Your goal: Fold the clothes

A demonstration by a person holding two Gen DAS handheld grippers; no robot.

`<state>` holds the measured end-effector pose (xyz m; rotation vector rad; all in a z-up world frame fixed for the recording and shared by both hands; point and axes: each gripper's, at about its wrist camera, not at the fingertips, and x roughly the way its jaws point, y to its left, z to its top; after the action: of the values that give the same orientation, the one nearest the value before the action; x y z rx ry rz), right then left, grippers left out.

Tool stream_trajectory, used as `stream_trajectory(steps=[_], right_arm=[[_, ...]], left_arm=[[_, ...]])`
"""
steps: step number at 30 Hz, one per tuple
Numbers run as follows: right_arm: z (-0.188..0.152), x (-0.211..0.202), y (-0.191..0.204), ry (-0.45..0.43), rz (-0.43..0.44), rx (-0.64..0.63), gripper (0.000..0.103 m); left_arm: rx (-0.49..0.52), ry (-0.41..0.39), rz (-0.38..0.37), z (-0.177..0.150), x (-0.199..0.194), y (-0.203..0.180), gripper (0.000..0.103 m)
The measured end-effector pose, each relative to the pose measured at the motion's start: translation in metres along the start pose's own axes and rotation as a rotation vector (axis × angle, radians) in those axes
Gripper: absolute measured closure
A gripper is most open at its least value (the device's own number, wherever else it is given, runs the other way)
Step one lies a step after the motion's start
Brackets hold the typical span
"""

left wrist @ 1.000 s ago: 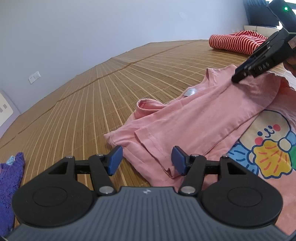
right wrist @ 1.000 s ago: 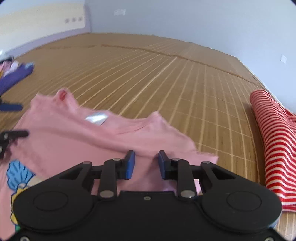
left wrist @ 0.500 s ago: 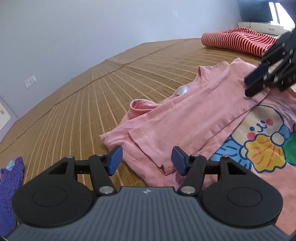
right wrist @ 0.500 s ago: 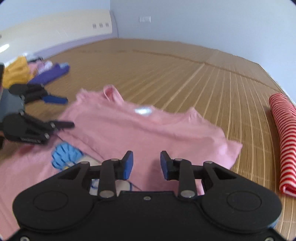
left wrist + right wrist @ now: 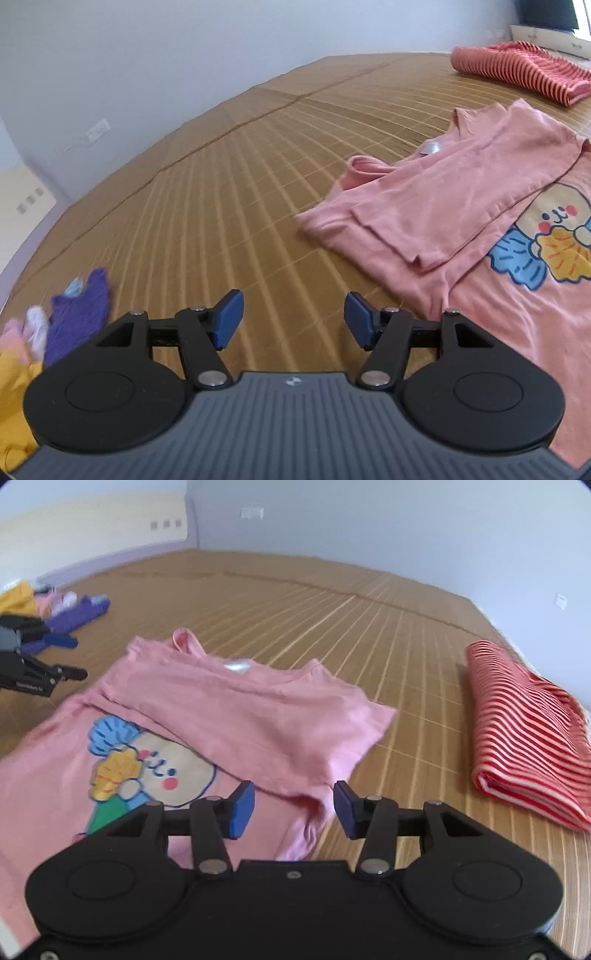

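The pink T-shirt (image 5: 258,716) lies on a bamboo mat (image 5: 369,627), with its collar on the far side. Its upper part is folded over the front, so that it covers the top of the cartoon print (image 5: 147,768). A small white label (image 5: 236,665) shows near the collar.

The right gripper (image 5: 293,808) hangs just above the near right part of the shirt. Its jaws are opening at this moment; the pink cloth is seen under the gap, but the blue pads (image 5: 242,808) do not press on it and nothing is held.

The left gripper (image 5: 293,319) is wide open and empty. It hangs over the bare mat (image 5: 221,221), to the left of the T-shirt (image 5: 461,206), and the shirt's left edge is near its right finger. In the right wrist view the left gripper (image 5: 70,657) appears at the left border, beside the shirt's left sleeve and apart from it.

A folded red and white striped garment (image 5: 524,734) lies on the mat to the right of the shirt, apart from it. At the far left there is a small heap of clothes: a purple piece (image 5: 79,614), a yellow piece (image 5: 16,598) and something pale pink between them.
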<state>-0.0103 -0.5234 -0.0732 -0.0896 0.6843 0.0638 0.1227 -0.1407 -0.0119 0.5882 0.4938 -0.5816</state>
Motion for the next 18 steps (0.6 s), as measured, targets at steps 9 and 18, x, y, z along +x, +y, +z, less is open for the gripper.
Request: stream_trajectory(steps=[9, 18], right_arm=[[-0.041, -0.048, 0.033, -0.062, 0.201, 0.128, 0.045], [-0.065, -0.036, 0.105, -0.012, 0.252, -0.084, 0.045]], left_arm=[[-0.114, -0.107, -0.282, -0.019, -0.093, -0.04, 0.036], [-0.039, -0.018, -0.369, -0.059, -0.112, -0.122, 0.033]])
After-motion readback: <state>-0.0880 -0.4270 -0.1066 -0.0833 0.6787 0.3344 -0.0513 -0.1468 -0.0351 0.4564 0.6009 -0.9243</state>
